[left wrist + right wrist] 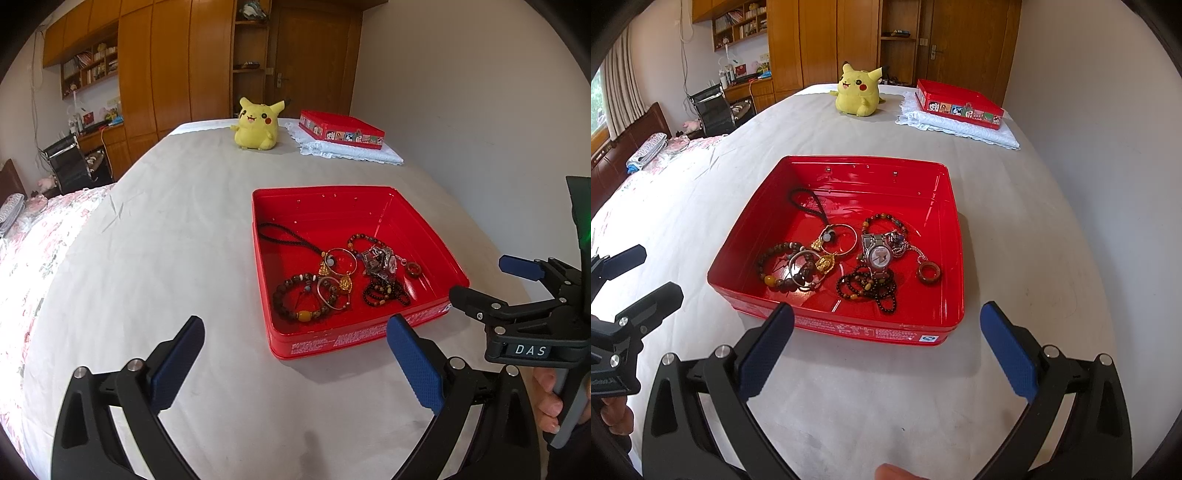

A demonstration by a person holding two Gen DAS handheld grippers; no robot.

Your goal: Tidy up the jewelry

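Note:
A red open tin tray [424, 229] [753, 218] lies on the grey sheet and holds a heap of jewelry: a brown bead bracelet [284, 301] [768, 258], a gold bangle [341, 262] [842, 240], a silver watch [380, 260] [877, 256], a black cord necklace [280, 236] [809, 203], dark bead strands [384, 293] [868, 286] and a brown ring [413, 268] [929, 274]. My left gripper [295, 354] is open and empty, in front of the tray's near left corner. My right gripper [886, 343] is open and empty, just before the tray's near edge; it also shows in the left wrist view [480, 284].
A yellow plush toy [256, 123] [858, 90] sits at the far end. A second red tin with pictures [341, 129] [958, 103] rests on a white lace cloth [351, 151] [960, 127]. A flowered quilt [44, 229] lies left. Wall to the right.

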